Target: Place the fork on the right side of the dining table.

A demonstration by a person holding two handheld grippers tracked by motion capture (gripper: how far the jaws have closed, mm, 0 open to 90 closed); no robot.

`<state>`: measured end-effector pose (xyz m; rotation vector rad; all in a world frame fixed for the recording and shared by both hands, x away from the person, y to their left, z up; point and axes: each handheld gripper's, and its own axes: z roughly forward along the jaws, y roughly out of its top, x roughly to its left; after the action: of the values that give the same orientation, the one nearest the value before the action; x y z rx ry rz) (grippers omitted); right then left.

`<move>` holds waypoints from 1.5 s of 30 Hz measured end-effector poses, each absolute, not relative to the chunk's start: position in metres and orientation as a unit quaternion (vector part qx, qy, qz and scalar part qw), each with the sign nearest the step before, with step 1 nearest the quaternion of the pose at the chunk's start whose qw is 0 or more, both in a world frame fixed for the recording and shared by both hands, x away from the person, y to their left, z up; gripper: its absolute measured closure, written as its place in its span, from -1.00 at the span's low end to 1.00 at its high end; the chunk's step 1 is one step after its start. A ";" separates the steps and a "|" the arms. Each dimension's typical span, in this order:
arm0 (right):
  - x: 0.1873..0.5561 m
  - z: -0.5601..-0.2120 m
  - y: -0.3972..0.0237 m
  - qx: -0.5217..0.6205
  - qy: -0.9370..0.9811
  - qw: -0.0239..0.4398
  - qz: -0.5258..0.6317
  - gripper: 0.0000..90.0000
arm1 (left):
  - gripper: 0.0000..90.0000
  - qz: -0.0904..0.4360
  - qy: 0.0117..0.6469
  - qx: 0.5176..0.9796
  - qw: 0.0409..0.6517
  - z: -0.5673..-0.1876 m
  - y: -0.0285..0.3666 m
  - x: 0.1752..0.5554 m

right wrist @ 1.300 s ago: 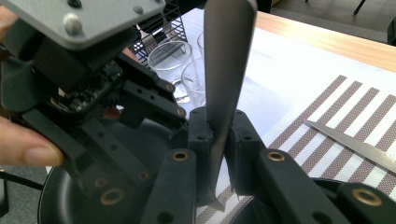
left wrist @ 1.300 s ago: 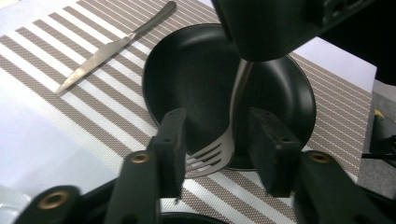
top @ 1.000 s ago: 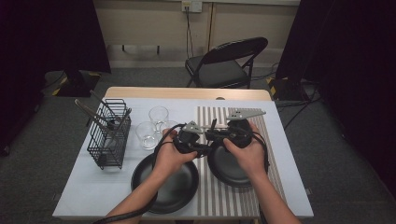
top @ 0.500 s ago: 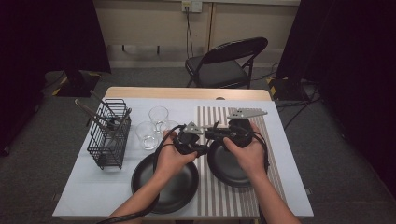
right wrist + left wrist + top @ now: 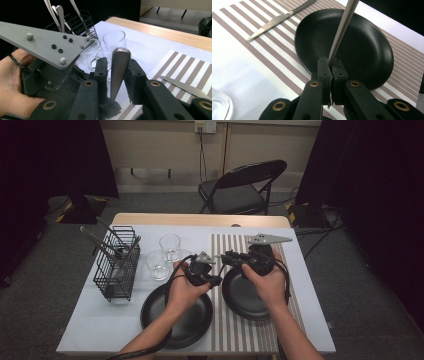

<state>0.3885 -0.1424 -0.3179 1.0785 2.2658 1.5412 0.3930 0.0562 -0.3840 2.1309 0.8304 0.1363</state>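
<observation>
The two grippers sit close together over the middle of the bench point(image 5: 300, 320), so little room is left between them. To the left stand three glasses point(image 5: 159, 265) and a wire basket point(image 5: 119, 270) with tall cutlery sticking up. A knife point(image 5: 279, 19) lies on the striped mat point(image 5: 235, 340). The white cloth at the far right edge is bare.

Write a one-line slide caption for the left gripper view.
Left claw shut on a metal utensil handle above the black plate on the striped placemat, a knife lying beyond.
</observation>
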 end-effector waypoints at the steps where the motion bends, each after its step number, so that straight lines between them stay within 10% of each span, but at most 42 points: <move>1: 0.389 -0.318 -0.142 0.364 0.766 0.098 0.521 0.60 | 0.95 0.054 0.330 0.847 0.413 -0.384 0.056 0.393; 22: 0.390 -0.318 -0.145 0.378 0.748 0.097 0.536 0.74 | 0.94 0.081 0.341 0.845 0.403 -0.384 0.052 0.389; 45: 0.377 -0.316 -0.165 0.351 0.760 0.095 0.539 0.75 | -0.51 0.064 0.308 0.844 0.434 -0.375 0.090 0.369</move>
<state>0.3769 -0.1646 -0.3155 1.0401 2.2527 1.5989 0.3688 0.0898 -0.3753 2.1030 0.7665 0.1592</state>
